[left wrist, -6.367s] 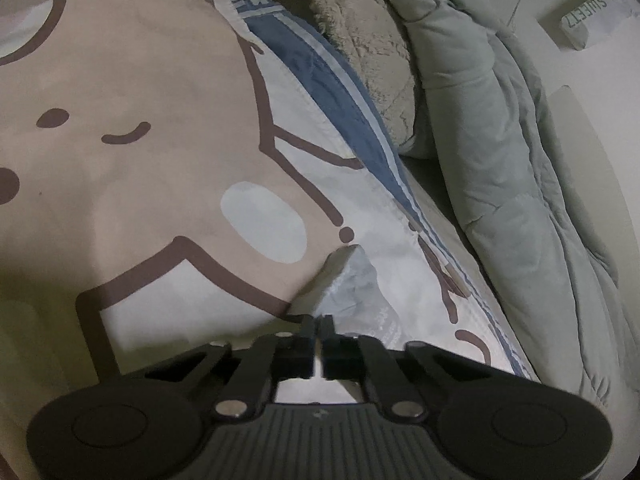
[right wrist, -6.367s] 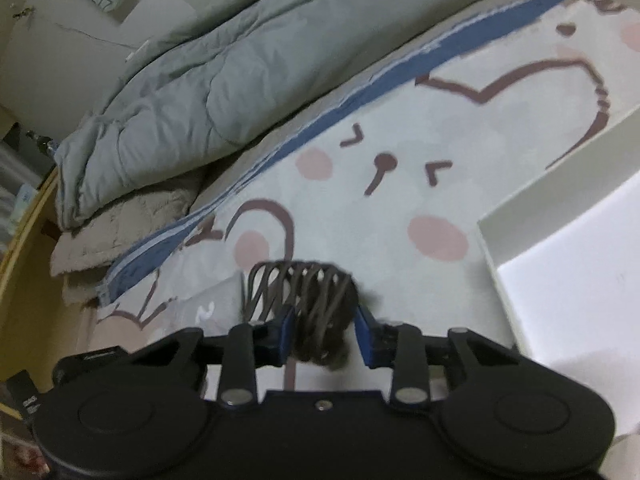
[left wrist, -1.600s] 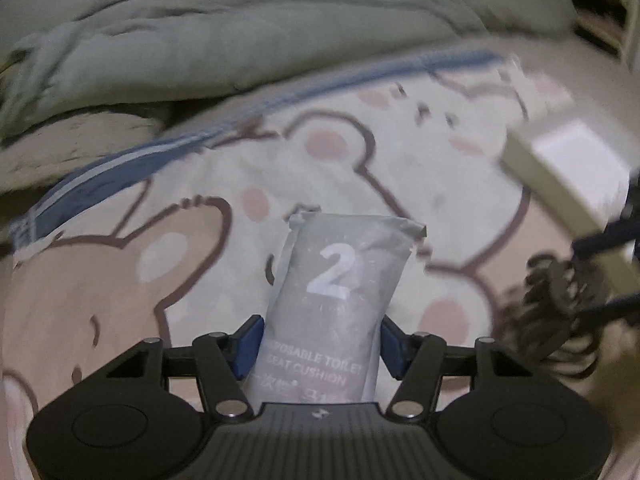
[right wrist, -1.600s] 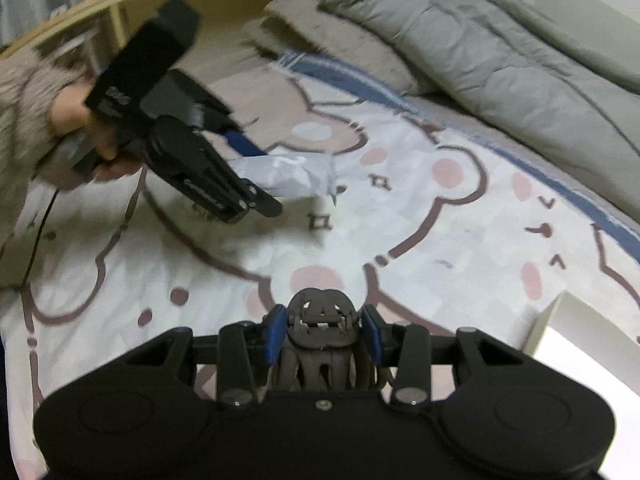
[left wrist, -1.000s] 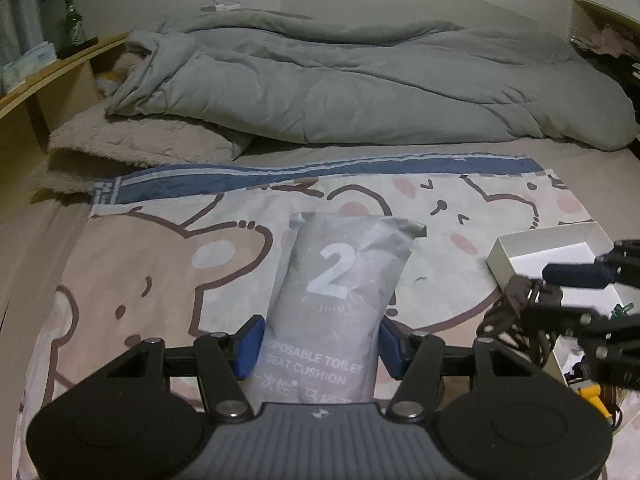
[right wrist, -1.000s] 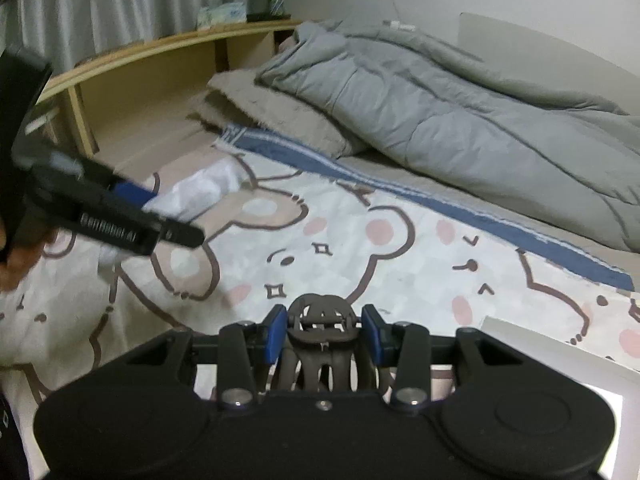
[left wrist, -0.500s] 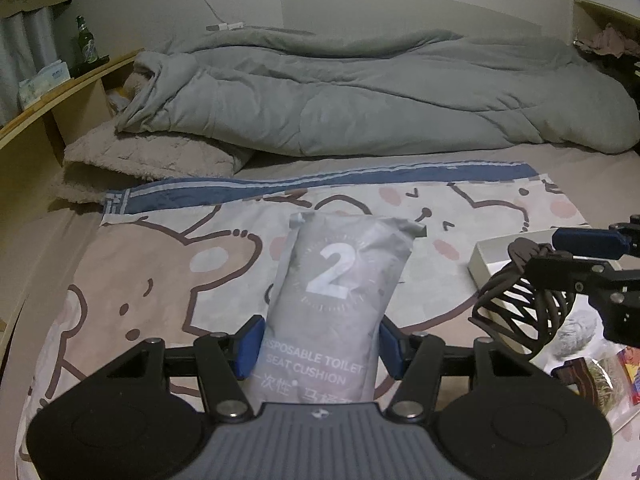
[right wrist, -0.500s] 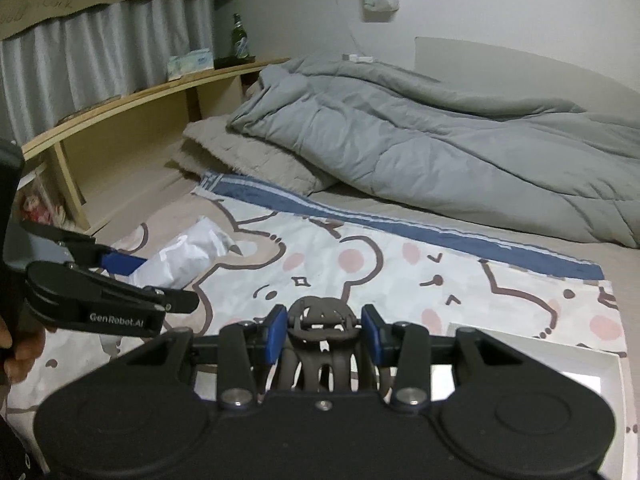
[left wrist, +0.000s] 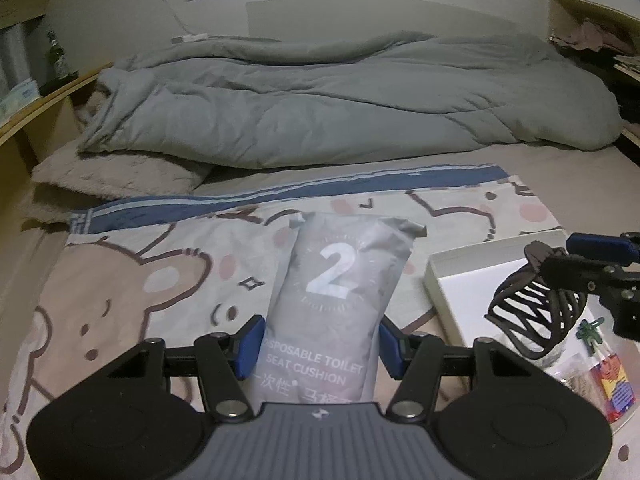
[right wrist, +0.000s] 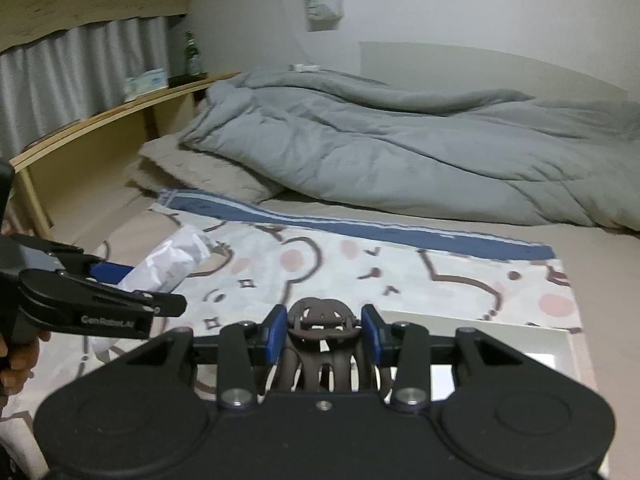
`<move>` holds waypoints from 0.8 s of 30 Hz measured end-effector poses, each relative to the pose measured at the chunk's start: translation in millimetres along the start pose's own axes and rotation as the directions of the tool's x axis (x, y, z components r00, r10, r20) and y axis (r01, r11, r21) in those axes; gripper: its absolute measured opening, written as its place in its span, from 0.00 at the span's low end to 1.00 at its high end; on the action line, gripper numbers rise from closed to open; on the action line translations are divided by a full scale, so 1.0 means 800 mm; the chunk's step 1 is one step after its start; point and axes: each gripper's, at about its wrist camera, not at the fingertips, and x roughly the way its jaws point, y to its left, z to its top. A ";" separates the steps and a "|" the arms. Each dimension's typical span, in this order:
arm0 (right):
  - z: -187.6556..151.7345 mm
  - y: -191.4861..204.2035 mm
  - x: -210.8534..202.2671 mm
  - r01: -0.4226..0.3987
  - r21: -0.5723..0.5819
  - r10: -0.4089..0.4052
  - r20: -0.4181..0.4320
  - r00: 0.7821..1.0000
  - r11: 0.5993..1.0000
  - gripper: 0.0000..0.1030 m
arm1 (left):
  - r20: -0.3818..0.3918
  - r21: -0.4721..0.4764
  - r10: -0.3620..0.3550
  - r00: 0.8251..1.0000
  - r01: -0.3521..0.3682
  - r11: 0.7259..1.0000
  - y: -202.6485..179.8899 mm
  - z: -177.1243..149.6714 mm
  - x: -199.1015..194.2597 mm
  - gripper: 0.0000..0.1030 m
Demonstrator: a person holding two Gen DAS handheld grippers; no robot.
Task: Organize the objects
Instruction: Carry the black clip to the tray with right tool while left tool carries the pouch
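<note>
My left gripper [left wrist: 320,346] is shut on a grey packet [left wrist: 338,300] marked "2" and "disposable toilet seat cushion", held up above the bear-print blanket [left wrist: 160,280]. The packet also shows in the right wrist view [right wrist: 172,260], with the left gripper [right wrist: 120,300] at the left. My right gripper [right wrist: 323,338] is shut on a brown claw hair clip [right wrist: 322,320], held over the white box [right wrist: 520,344]. In the left wrist view the hair clip [left wrist: 532,316] hangs over the white box [left wrist: 440,280] at the right.
A grey duvet [left wrist: 340,100] and a beige pillow [left wrist: 112,176] lie at the back of the bed. A wooden shelf [right wrist: 100,120] with a green bottle [right wrist: 192,56] runs along the left. Small items [left wrist: 600,376] lie in the box's near end.
Both grippers rose and tilted up, still holding their objects. The right gripper with the hair clip has moved over the white box.
</note>
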 end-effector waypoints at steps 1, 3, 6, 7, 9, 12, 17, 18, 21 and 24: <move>-0.001 -0.007 -0.001 0.009 0.007 -0.009 0.001 1.000 1.000 0.40 | 0.002 0.005 -0.006 1.000 0.006 1.000 -0.006 0.002 0.003 0.58; -0.002 -0.025 -0.004 0.028 0.028 -0.028 0.005 1.000 0.999 0.40 | 0.006 0.011 -0.021 1.000 0.020 1.000 -0.020 0.008 0.009 0.58; -0.003 -0.050 -0.010 0.056 0.058 -0.058 0.020 0.998 0.997 0.40 | 0.011 0.021 -0.044 0.999 0.044 0.999 -0.038 0.017 0.018 0.58; -0.004 -0.058 -0.011 0.066 0.069 -0.068 0.023 0.997 0.995 0.40 | 0.014 0.028 -0.053 0.998 0.053 0.998 -0.046 0.021 0.022 0.58; -0.005 -0.075 -0.014 0.089 0.086 -0.091 0.026 0.996 0.992 0.40 | 0.020 0.036 -0.064 0.998 0.063 0.997 -0.059 0.027 0.028 0.58; -0.009 -0.098 -0.012 0.125 0.103 -0.128 0.018 0.992 0.987 0.40 | 0.026 0.052 -0.090 0.996 0.089 0.995 -0.082 0.039 0.040 0.58; -0.020 -0.135 -0.001 0.172 0.141 -0.174 -0.003 0.985 0.975 0.40 | 0.018 0.133 -0.147 0.989 0.143 0.981 -0.130 0.050 0.063 0.58; -0.022 -0.143 0.001 0.180 0.148 -0.181 -0.008 0.983 0.972 0.40 | 0.015 0.160 -0.158 0.987 0.153 0.975 -0.139 0.052 0.069 0.58; -0.031 -0.161 0.011 0.197 0.167 -0.196 -0.023 0.980 0.966 0.40 | -0.009 0.245 -0.181 0.983 0.177 0.953 -0.170 0.053 0.091 0.58; -0.041 -0.177 0.023 0.215 0.169 -0.209 -0.050 0.977 0.962 0.40 | -0.057 0.319 -0.198 0.979 0.206 0.925 -0.201 0.053 0.118 0.58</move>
